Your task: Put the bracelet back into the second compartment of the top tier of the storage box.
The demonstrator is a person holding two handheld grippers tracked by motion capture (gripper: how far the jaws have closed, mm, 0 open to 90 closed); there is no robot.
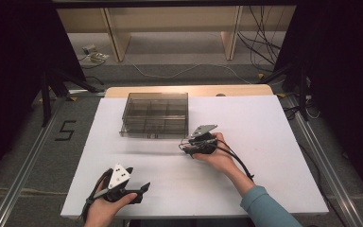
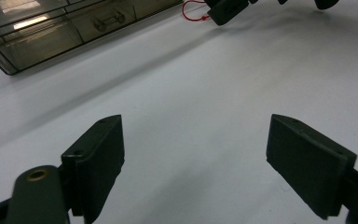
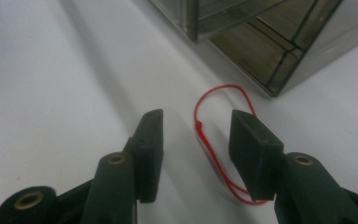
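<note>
Hovering mid-frame, right gripper [image 3: 196, 128] jaws half open astride red string loop [image 3: 223, 93] (flat on white table [image 1: 264, 142], nothing gripped) beside smoky compartment box [image 1: 156, 113]. Left gripper [image 2: 193, 154] lower left, jaws wide, empty.

Red string [image 3: 205, 135] (white table [image 1: 264, 142])

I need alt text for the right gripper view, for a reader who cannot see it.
The right gripper is open just above a white table, with a thin red string loop lying between its two black jaws. Beyond the loop is the corner of a smoky transparent compartment box.
</note>
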